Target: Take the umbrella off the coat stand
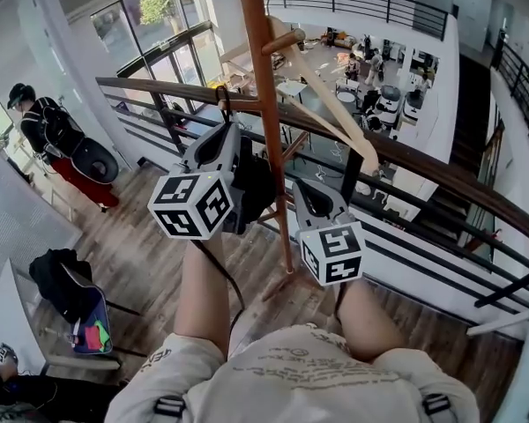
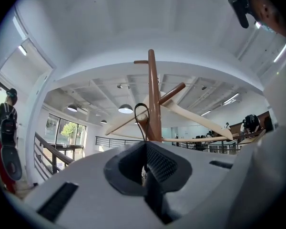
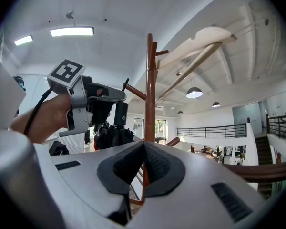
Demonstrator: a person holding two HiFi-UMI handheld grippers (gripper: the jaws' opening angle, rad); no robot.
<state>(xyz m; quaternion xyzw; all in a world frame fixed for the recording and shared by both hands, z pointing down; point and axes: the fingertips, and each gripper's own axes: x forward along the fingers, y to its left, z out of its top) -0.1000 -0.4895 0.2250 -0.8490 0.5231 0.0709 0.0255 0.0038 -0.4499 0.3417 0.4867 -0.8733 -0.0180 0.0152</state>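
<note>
Reddish-brown wooden coat stand [image 1: 269, 104] runs up the centre of the head view, w/ a dark handrail [image 1: 441, 179] crossing behind it.

Left gripper [image 1: 219, 144] sits centre-left, marker cube toward the camera, tip raised to a short peg on the pole's left side. In the left gripper view its jaws [image 2: 145, 149] are pressed together on a thin black cord loop [image 2: 141, 104], which rises from between the pads and hooks over that peg beside the pole [image 2: 154, 99].

Black folded umbrella [image 1: 256, 192] hangs just right of the left gripper, against the pole. In the right gripper view it's at centre-left [image 3: 113, 130], directly under the left gripper [image 3: 100, 97].

Right gripper [image 1: 304, 190] is just right of the pole, lower centre. Its jaws [image 3: 144, 149] are together w/ nothing between them; the pole [image 3: 149, 89] stands beyond.

Pale wooden clothes hanger [image 1: 331, 104] slants off a right-hand peg toward upper right.

Person w/ a backpack [image 1: 48, 130] stands far upper left, well apart.
</note>
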